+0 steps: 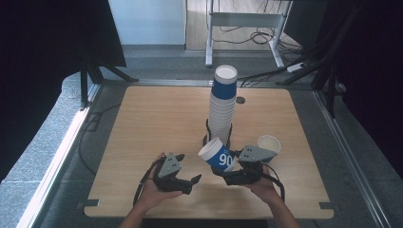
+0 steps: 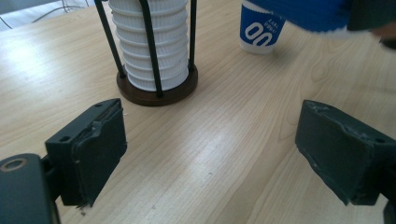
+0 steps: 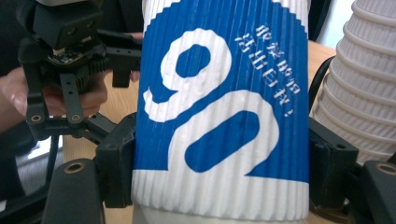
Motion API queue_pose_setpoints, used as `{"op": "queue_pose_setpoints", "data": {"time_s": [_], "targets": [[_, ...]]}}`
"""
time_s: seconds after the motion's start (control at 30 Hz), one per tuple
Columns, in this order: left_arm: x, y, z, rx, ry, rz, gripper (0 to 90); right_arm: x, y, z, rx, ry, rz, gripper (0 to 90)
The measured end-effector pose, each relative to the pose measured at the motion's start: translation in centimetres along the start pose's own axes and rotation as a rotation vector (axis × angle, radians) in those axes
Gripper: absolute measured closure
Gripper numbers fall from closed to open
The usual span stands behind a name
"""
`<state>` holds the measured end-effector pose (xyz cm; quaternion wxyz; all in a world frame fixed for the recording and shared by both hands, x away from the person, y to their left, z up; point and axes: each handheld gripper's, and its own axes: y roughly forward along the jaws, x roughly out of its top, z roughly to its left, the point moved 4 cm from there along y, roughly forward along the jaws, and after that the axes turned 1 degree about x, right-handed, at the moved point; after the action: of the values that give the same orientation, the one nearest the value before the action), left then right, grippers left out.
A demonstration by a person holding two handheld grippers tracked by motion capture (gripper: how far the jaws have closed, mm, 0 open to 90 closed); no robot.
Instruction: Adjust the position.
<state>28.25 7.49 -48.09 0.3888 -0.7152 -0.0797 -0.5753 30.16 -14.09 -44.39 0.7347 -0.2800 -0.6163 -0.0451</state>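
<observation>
The left hand-held gripper point(image 1: 192, 179) hangs low over the near part of the wooden surface point(image 1: 157, 118), its jaws spread wide with nothing between them. If it swings toward the middle it could knock the base of the wire holder point(image 2: 156, 91), which looks light enough to slide.

Just right of it, lifted off the surface and tilted with its mouth up and to the left, is the blue-and-white paper cup point(image 1: 216, 154). The right hand-held gripper point(image 1: 233, 173) pinches it across the ribbed lower wall, one jaw on each side in the right gripper view. The cup is thin: too hard a squeeze would crease it, too light a one would let it slip or turn.

Behind it the tall stack of cups point(image 1: 222, 107) stands in the holder, very near the held cup. A bump there could tip the stack, which seems to lean a little, though that may be the camera angle.

Farther right a second cup point(image 1: 269, 145) stands upright, close by the right hand-held gripper, and a careless elbow of the tool could topple it
</observation>
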Motion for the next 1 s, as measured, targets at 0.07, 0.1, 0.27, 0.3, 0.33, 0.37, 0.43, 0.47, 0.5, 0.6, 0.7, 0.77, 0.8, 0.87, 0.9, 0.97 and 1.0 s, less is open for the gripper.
{"op": "queue_pose_setpoints", "data": {"time_s": [0.07,0.1,0.27,0.3,0.33,0.37,0.43,0.47,0.5,0.6,0.7,0.77,0.8,0.87,0.9,0.97,1.0], "targets": [[0.0,0.0,0.1,-0.014,-0.023,-0.009,9.1,-0.4,0.1,0.1,-0.01,0.005,-0.025,26.6],[0.0,-0.1,0.1,-0.016,-0.032,-0.011,9.1,-0.7,0.2,0.1,-0.012,0.01,-0.037,26.7],[-0.1,-0.1,0.1,-0.043,-0.077,-0.022,9.0,-1.6,0.4,0.2,-0.02,0.023,-0.079,26.7],[-0.1,-0.1,0.1,-0.062,-0.098,-0.03,9.0,-1.7,0.4,0.2,-0.022,0.026,-0.09,26.6],[-0.1,-0.1,0.0,-0.078,-0.113,-0.036,9.0,-1.9,0.4,0.2,-0.02,0.031,-0.107,26.6],[-0.1,0.0,0.0,-0.098,-0.135,-0.046,8.9,-2.1,0.4,0.2,-0.017,0.036,-0.116,26.6],[0.0,0.0,-0.1,-0.139,-0.178,-0.065,9.0,-2.4,0.4,0.3,-0.026,0.038,-0.139,26.6],[0.0,0.1,-0.1,-0.158,-0.196,-0.075,8.9,-2.6,0.5,0.3,-0.029,0.043,-0.152,26.7],[0.1,0.1,-0.1,-0.175,-0.213,-0.083,8.9,-2.8,0.5,0.3,-0.028,0.045,-0.165,26.6],[0.3,0.1,-0.2,-0.209,-0.246,-0.108,8.9,-3.2,0.7,0.5,-0.037,0.039,-0.179,26.7],[0.7,0.1,-0.2,-0.245,-0.285,-0.135,8.9,-3.7,0.9,0.7,-0.042,0.03,-0.192,26.7],[0.9,0.2,-0.1,-0.268,-0.314,-0.15,8.9,-4.0,1.1,0.8,-0.048,0.026,-0.2,26.7],[0.9,0.2,-0.1,-0.276,-0.325,-0.156,8.9,-4.0,1.1,0.8,-0.047,0.027,-0.206,26.7],[1.1,0.4,-0.2,-0.284,-0.338,-0.157,8.9,-4.1,1.2,0.9,-0.047,0.027,-0.219,26.7],[1.1,0.4,-0.2,-0.289,-0.341,-0.156,8.9,-4.1,1.3,1.0,-0.045,0.025,-0.222,26.7],[1.2,0.6,-0.3,-0.305,-0.353,-0.157,8.9,-4.2,1.5,1.2,-0.048,0.017,-0.22,26.8],[1.2,0.6,-0.3,-0.311,-0.363,-0.161,8.9,-4.2,1.6,1.2,-0.046,0.015,-0.216,26.7]]}}
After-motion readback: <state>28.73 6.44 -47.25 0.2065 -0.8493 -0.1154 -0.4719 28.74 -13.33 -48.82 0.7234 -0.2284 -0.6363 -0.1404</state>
